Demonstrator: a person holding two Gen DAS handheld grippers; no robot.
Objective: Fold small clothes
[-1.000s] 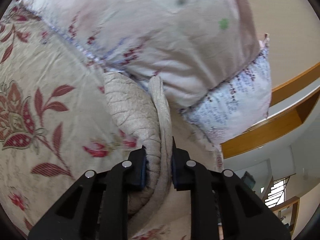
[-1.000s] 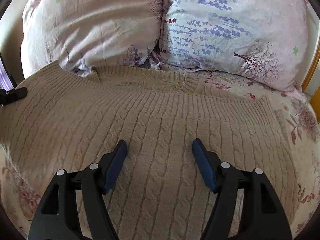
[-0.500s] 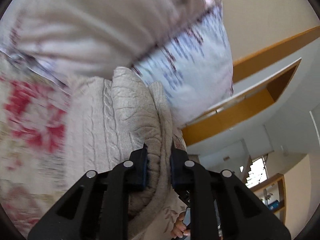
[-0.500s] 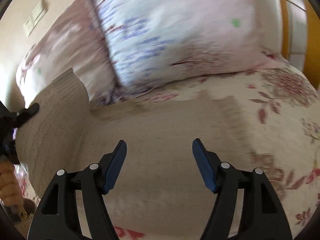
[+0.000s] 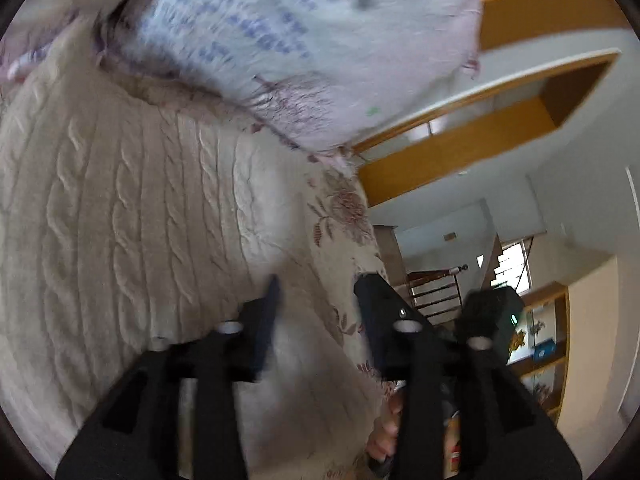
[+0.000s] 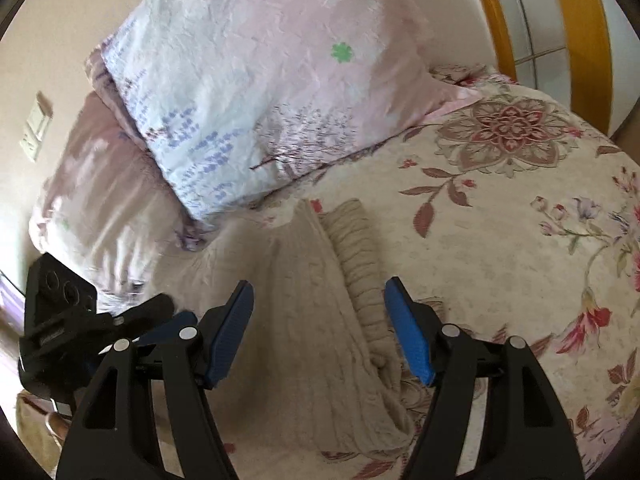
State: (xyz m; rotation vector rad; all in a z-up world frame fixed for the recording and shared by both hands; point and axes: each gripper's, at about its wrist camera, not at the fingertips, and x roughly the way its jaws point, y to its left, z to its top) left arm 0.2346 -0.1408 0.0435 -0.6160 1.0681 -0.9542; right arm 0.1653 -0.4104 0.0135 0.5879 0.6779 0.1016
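Observation:
A beige cable-knit sweater [image 6: 296, 320] lies folded on the floral bedspread [image 6: 520, 208], with a ribbed sleeve [image 6: 356, 248] along its right edge. In the left wrist view the sweater [image 5: 120, 220] spreads out to the left. My left gripper [image 5: 320, 300] hovers over the sweater's right edge. Its jaws are opening and nothing is between them. It also shows at the left of the right wrist view as the left gripper [image 6: 160, 308]. My right gripper [image 6: 320, 320] stands open just above the sweater, its blue pads [image 6: 236, 320] astride the sleeve and apart from the cloth.
Two pillows lean at the head of the bed, a lavender-print pillow [image 6: 260, 100] and a pink pillow [image 6: 100, 200]. A wooden bed frame [image 6: 580, 20] runs at the top right. A wall switch [image 6: 36, 128] sits at the left. A hand [image 5: 384, 432] shows at the bottom.
My left gripper carried the pinched sweater edge across and let it go, and its jaws have opened. My right gripper swung and rolled over the sweater and stayed open.

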